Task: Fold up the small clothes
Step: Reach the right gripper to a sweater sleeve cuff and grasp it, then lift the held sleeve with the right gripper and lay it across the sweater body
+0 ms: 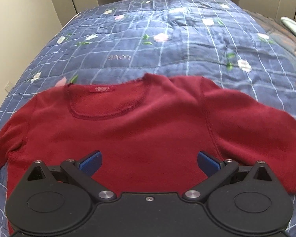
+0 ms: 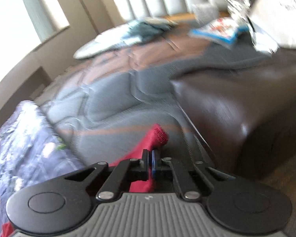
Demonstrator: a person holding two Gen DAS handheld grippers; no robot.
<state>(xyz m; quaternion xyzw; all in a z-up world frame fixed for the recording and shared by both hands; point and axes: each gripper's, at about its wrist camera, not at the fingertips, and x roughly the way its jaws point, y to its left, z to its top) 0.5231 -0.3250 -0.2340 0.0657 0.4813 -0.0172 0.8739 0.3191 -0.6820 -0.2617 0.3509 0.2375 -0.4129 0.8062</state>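
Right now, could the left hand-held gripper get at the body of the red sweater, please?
Probably yes: the left hand-held gripper hangs open right above the red sweater, which lies flat on the quilt with nothing between the blue pads and the cloth.

– How does the left gripper [image 1: 149, 163] stand?
– Tilted steeply downward, jaws spread wide, the blue pads [image 1: 91, 162] well apart, nothing pinched between them.
– And the right gripper [image 2: 150, 163]?
– Angled downward too, less steeply. Its jaws are pressed together, clamped on a fold of the red sweater [image 2: 156, 136], which sticks out past the fingertips.
– Any hand or sleeve visible?
– None in either wrist view; the right view is blurred.
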